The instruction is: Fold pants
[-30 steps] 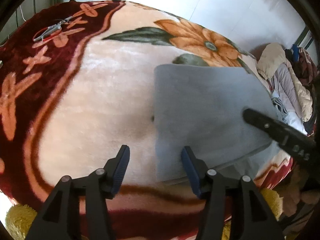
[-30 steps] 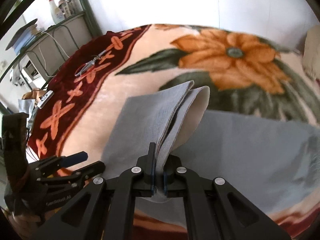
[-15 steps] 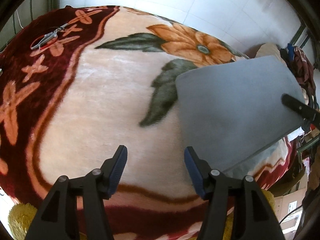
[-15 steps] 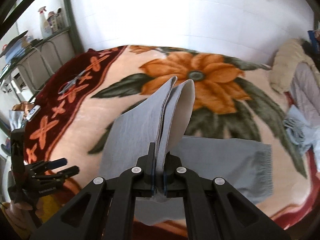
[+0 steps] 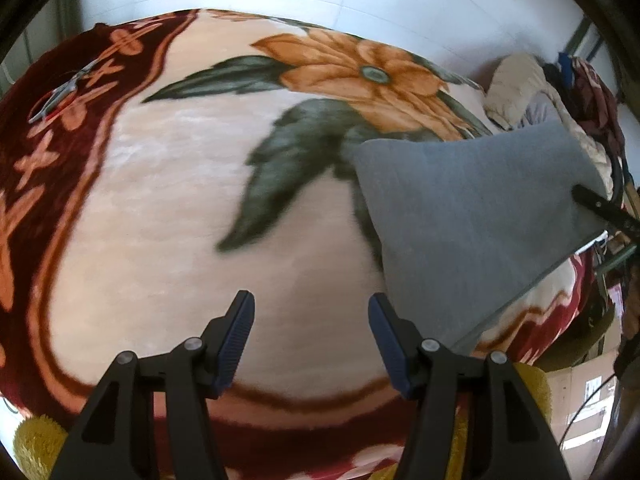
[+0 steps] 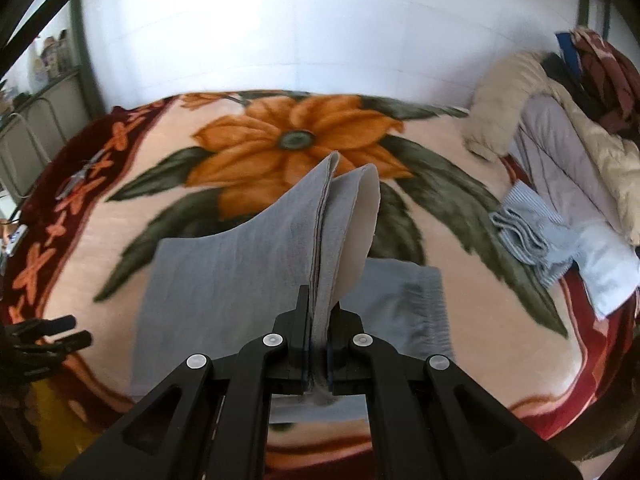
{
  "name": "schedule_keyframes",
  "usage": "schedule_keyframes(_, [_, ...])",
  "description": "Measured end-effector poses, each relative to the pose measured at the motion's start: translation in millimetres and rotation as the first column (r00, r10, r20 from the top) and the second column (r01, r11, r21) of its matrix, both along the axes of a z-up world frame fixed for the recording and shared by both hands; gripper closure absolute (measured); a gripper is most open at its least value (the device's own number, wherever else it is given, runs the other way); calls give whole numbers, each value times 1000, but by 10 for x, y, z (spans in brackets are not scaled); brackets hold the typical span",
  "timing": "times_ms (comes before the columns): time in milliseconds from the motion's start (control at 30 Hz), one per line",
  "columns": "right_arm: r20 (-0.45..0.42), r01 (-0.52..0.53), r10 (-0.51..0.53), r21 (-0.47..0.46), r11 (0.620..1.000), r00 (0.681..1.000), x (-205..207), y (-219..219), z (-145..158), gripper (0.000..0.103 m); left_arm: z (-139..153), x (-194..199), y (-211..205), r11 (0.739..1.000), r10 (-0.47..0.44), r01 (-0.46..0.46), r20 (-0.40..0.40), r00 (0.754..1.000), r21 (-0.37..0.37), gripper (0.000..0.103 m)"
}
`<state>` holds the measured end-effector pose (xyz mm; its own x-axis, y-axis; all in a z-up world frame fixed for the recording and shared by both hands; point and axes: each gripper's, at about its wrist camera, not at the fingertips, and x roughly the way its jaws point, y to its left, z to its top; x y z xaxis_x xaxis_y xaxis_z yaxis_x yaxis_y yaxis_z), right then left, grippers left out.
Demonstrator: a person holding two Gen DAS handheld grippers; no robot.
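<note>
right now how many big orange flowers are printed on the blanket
1. The orange flower sits at the far middle of the blanket, beyond the grey pants. Others may be hidden under the pants or the clothes pile.

Bright daylight, blown-out wall, perhaps motion-blurred.

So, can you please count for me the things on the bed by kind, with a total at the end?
Grey pants, held up by the right tool: 1
Flower blanket covering the bed: 1
Scissors: 1
Heap of jackets and bedding, single pieces too tangled to tell: 1
Small striped blue cloths: 1 bunch
Total: 5
</note>
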<state>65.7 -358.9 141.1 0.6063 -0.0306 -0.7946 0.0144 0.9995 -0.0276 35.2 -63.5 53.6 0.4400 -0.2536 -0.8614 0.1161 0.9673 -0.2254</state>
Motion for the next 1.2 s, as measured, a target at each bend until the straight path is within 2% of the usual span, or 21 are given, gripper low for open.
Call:
schedule_keyframes(233, [-81,57,-55,19,998,995,107,-326,-504,98,-12,202,-341,997,-60,58,-32,998,-57,41])
schedule_keyframes(467, [-138,115,-104,73,991,985,166,-553,-950,95,-110,414,-720,993,-109,107,-49,993,-39,41])
schedule_keyframes(533, [-156,140,-125,84,987,980,162,-628,-1027,83,-167,477,-805,993,-112,110,-60,992,-30,41])
schedule_keyframes(567, [-155,161,-145,98,982,977,139,-694,-1040,73,-193,501,-840,994,-111,109,-67,992,-25,41])
schedule_keyframes(633, [-141,189,-166,168,968,976,64,-790,-989,72,-240,512,-877,994,-108,106,-78,991,-18,41])
schedule_keyframes(667, [-117,205,-183,217,954,976,-17,-869,-914,70,-259,512,-896,994,-111,110,-80,991,-19,41])
schedule_keyframes(733, [-58,215,-207,259,941,977,-167,-985,-783,65,-309,510,-926,993,-116,115,-88,989,-15,41])
schedule_keyframes(800, [-25,228,-230,267,936,973,-256,-1076,-708,43,-369,523,-941,994,-111,111,-99,989,-10,41])
schedule_keyframes(833, [-20,230,-233,270,935,972,-273,-1102,-699,38,-394,530,-949,994,-105,105,-103,989,-7,41])
schedule_keyframes(1000, [-89,222,-208,206,953,974,-164,-1140,-918,36,-445,564,-999,996,-90,89,-101,991,-23,37])
schedule_keyframes(1100, [-155,236,-207,196,952,966,-55,-1152,-1173,36,-453,597,-1057,994,-108,105,-92,990,-32,37])
schedule_keyframes(1200, [-167,243,-209,216,946,963,-26,-1161,-1318,33,-475,625,-1099,993,-115,112,-91,989,-37,37])
